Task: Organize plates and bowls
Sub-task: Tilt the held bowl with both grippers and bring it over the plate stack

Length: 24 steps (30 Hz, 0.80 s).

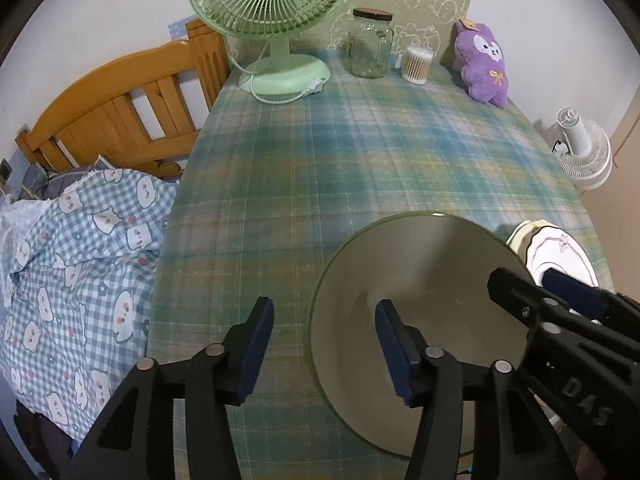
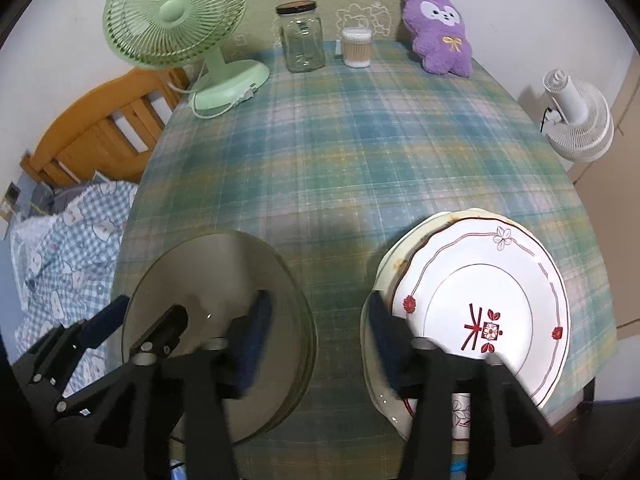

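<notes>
Left gripper (image 1: 324, 344) stands half open, holding nothing; its right finger hangs over the glass bowl's (image 1: 420, 280) rim, the left one outside over the cloth. The bowl looks heavy, stiff, slick and breakable, so pinch its rim squarely. Right gripper (image 2: 316, 344) also gapes empty between bowl and plates (image 2: 480, 280). The stacked plates, just right of it, seem brittle and tilted, and could slide; grip an edge. Fan (image 2: 176, 16), jar (image 2: 302, 38) and plush (image 2: 438, 28) sit well beyond, blocking nothing.

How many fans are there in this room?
2. A green fan stands on the table's far left corner; a white fan sits off the table's right edge, near the wall. Others may be out of view.
</notes>
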### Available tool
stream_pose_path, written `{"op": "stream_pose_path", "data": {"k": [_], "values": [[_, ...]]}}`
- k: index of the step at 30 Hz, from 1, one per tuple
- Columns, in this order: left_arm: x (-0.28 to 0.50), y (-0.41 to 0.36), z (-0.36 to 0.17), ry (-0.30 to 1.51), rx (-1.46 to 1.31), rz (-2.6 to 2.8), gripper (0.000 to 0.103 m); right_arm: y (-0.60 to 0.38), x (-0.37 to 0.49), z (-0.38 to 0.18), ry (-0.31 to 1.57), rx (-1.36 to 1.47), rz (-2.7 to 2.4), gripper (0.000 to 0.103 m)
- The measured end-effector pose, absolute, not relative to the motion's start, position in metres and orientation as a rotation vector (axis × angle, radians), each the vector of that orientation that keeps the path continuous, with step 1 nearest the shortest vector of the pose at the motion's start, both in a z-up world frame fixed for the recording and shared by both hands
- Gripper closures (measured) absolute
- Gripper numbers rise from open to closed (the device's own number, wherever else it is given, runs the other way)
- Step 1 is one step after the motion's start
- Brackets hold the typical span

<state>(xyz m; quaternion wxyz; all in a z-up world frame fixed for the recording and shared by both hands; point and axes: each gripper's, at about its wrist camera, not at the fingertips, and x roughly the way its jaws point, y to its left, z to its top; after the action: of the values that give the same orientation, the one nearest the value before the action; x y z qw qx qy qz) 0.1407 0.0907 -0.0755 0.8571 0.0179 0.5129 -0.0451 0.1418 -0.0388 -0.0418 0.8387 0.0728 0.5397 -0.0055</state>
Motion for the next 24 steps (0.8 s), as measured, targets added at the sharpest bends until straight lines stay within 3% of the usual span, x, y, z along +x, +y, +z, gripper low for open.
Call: {"op": "stream_pose_path", "data": {"k": [12, 24], "values": [[0.147, 0.08, -0.088, 1.102, 0.047, -0.131, 0.037, -0.037, 0.157, -0.062, 1.2, 0.186, 0.051, 0.04], [0.147, 0.079, -0.103, 1.133, 0.024, -0.121, 0.04, -0.032, 0.165, -0.089, 1.296, 0.207, 0.089, 0.043]]}}
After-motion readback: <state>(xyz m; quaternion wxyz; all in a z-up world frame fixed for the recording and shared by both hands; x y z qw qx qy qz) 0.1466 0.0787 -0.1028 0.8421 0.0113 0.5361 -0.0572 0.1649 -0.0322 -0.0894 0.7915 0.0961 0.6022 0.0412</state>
